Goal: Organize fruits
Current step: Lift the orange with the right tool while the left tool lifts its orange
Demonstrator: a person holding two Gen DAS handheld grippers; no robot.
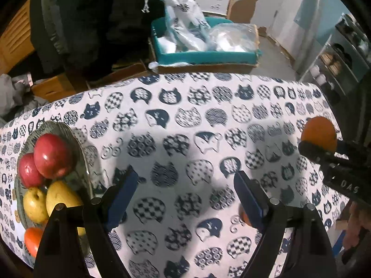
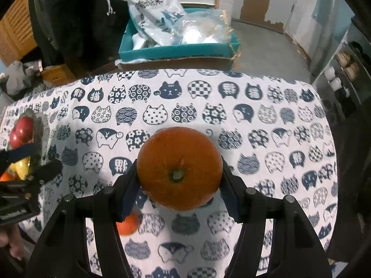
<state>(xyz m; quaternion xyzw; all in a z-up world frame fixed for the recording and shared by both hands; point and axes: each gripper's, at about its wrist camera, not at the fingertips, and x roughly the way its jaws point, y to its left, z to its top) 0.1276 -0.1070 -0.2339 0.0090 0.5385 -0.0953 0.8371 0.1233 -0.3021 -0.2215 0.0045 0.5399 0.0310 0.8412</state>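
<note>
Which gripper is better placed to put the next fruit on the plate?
The right gripper: it is already shut on an orange. The left gripper is open and empty, though it is nearer the plate.

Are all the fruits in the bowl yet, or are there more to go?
Not all yet. Already in the bowl: two red apples, two yellow fruits and an orange-coloured one. In hand: the right gripper is shut on an orange, lifted off the cat-print tablecloth. Left: a smaller orange lies on the cloth. The left gripper is open and empty.
</note>
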